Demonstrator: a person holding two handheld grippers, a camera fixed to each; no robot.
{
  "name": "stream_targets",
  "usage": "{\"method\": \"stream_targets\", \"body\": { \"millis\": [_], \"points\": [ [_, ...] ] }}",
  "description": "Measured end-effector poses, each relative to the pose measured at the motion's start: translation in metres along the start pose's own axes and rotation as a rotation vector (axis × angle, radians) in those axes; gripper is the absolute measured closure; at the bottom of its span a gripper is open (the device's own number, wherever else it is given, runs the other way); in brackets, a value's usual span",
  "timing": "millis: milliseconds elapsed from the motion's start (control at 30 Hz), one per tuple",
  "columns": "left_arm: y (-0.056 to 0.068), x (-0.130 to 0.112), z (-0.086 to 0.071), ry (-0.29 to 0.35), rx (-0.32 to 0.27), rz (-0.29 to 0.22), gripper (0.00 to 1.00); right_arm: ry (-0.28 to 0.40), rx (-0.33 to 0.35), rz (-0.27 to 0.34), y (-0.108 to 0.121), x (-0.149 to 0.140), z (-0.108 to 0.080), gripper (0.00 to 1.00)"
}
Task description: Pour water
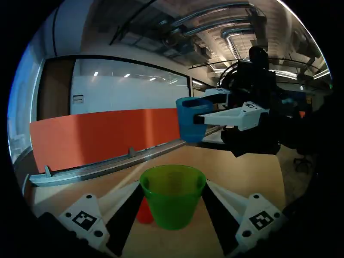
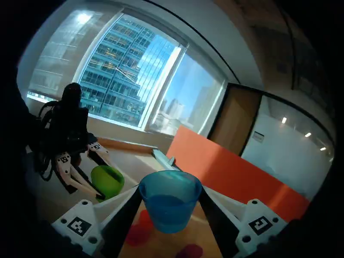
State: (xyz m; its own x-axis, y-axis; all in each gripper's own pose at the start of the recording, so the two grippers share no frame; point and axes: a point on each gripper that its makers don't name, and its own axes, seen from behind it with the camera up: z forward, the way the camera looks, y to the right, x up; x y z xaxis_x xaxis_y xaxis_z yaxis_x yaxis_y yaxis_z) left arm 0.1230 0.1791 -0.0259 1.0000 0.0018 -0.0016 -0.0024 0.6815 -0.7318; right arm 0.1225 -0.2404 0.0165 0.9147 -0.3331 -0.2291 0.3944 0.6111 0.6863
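A green cup (image 1: 173, 202) stands upright between the fingers of my left gripper (image 1: 173, 189), which is shut on it just above the wooden table (image 1: 241, 172). A blue cup (image 2: 170, 202) holding some water sits in my right gripper (image 2: 170, 193), which is shut on it. In the left gripper view the blue cup (image 1: 191, 118) hangs upright, higher than the green cup and a little to its right, held by the right gripper (image 1: 198, 112). In the right gripper view the green cup (image 2: 107, 180) is lower left, in the left gripper (image 2: 102, 178).
A red cup (image 1: 145, 213) stands on the table just behind the green cup. Red round things (image 2: 137, 234) lie on the table under the blue cup. An orange partition (image 1: 103, 133) with a metal rail (image 1: 107, 165) borders the table. A person's dark figure (image 2: 69, 120) is before the windows.
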Motion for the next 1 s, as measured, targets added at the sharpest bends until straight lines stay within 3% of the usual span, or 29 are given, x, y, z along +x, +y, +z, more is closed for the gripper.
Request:
{"method": "stream_targets", "body": {
  "millis": [1000],
  "points": [
    [0.009, -0.006, 0.005, -0.014, -0.036, 0.015, 0.13, 0.004, 0.000, -0.297, 0.008, 0.031, 0.034, 0.09]
  ]
}}
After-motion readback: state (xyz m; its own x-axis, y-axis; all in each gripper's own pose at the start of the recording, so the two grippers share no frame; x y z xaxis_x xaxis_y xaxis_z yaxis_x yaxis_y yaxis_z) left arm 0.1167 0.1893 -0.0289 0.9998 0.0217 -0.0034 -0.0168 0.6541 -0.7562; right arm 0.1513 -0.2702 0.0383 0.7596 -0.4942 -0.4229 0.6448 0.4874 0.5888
